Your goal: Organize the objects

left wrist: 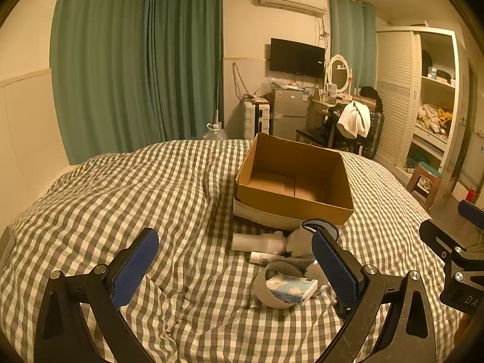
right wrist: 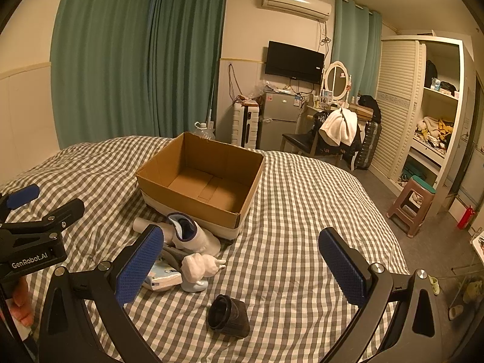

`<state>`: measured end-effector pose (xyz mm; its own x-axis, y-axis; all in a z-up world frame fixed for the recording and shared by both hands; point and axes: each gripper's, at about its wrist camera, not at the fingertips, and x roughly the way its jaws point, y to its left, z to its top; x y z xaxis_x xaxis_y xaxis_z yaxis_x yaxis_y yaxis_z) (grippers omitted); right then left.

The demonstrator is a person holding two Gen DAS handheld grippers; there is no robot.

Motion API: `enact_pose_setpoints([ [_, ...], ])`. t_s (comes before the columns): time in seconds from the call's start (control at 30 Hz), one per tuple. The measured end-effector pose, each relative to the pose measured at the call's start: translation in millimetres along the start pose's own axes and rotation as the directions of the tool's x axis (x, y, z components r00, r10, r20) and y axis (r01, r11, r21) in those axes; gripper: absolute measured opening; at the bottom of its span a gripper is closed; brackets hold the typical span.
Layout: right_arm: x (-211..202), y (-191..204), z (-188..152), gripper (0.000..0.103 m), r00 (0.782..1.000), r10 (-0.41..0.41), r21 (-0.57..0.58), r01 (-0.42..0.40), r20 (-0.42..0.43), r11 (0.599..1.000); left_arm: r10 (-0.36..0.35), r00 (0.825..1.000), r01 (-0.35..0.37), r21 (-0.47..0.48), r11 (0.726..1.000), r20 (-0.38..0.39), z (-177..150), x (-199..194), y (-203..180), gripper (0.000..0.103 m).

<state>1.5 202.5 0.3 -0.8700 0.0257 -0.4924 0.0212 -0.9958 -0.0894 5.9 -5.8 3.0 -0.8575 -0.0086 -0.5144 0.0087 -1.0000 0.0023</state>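
An open, empty cardboard box (left wrist: 295, 178) (right wrist: 201, 178) sits on the checked bed. In front of it lies a pile: a white bottle (left wrist: 258, 241), a tube (left wrist: 266, 257), a tape roll (left wrist: 272, 287) around a tissue pack (left wrist: 292, 289) (right wrist: 160, 276), a white sock with blue cuff (right wrist: 193, 234), and a white figurine (right wrist: 201, 266). A black cup (right wrist: 228, 313) lies apart, nearer me. My left gripper (left wrist: 234, 267) is open, just left of the pile. My right gripper (right wrist: 242, 267) is open, above the black cup.
The checked duvet (left wrist: 136, 187) covers the whole bed. Beyond the bed's far end stand a fridge (right wrist: 278, 121), a chair with a white towel (right wrist: 338, 130), a wardrobe (right wrist: 423, 115) and a plastic stool (right wrist: 410, 208) on the floor to the right.
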Motion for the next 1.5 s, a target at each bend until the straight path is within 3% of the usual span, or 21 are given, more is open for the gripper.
enact_pose_setpoints([
  [1.5, 1.2, 4.1, -0.8, 0.103, 1.0, 0.017, -0.009, -0.017, -0.009, 1.0, -0.001, 1.0, 0.001, -0.015, 1.0, -0.021, -1.6, 0.9, 3.6, 0.103],
])
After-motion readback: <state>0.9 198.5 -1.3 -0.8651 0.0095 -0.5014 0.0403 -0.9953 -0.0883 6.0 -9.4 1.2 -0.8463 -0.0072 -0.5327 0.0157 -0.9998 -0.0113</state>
